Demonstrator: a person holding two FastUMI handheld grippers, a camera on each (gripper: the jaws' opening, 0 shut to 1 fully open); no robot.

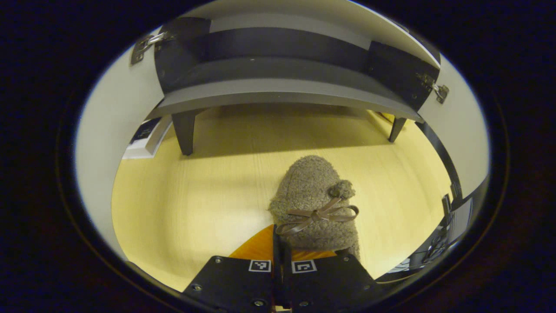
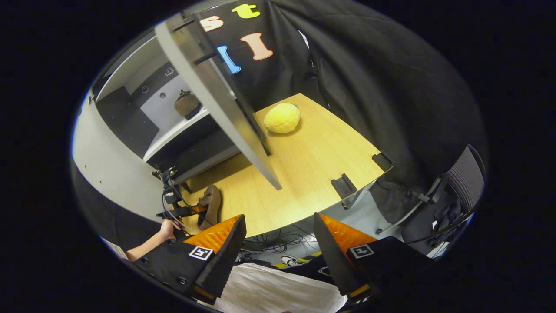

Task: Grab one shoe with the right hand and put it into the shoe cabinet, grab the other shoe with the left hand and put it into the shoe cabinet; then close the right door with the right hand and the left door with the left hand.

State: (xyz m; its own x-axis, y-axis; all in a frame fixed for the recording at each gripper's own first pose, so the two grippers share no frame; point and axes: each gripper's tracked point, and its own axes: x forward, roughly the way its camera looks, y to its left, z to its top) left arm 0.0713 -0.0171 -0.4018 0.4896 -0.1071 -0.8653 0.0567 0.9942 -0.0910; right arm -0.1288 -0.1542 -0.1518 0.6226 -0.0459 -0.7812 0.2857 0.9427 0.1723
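A fuzzy brown shoe with a ribbon bow hangs just over the wooden table, toe toward the shoe cabinet. My left gripper is shut on its heel end. Both pale cabinet doors stand open, and the dark lower shelf is bare. In the right gripper view the second brown shoe sits on a white shelf inside the cabinet. My right gripper stands open and holds nothing, off the table's front edge. Farther left a hand holds the other gripper with its shoe.
The cabinet stands on dark legs. An open door juts edge-on over the table. A round yellow plush thing lies at the back. Black clamps grip the table edge. A chair stands to the right, and a white box by the left door.
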